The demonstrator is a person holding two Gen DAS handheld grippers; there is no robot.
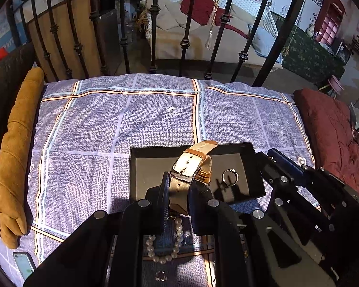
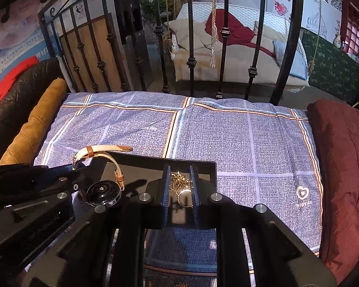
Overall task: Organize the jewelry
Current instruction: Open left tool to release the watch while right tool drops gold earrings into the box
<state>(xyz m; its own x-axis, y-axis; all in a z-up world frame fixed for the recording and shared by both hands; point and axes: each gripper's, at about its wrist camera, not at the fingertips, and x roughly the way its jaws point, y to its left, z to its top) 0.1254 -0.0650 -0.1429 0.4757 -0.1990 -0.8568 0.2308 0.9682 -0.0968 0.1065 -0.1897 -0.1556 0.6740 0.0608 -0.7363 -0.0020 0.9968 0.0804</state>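
Note:
My left gripper (image 1: 177,191) is shut on the cream-and-tan strap of a wristwatch (image 1: 191,165), held above the near edge of a black tray (image 1: 141,167); its round face shows in the right wrist view (image 2: 104,192). A silver ring (image 1: 230,177) lies in the tray. My right gripper (image 2: 180,191) hangs over the tray (image 2: 203,165) with a gold chain (image 2: 179,181) between its fingers; the ring (image 2: 185,198) lies below. A pearl bracelet (image 1: 172,246) lies on the bedspread beneath my left gripper.
The tray sits on a blue checked bedspread (image 1: 95,131). A tan bolster (image 1: 14,148) lies at the left, a dark red cushion (image 2: 342,167) at the right, iron bed rails (image 2: 191,47) behind. A phone (image 1: 24,264) lies at the near left.

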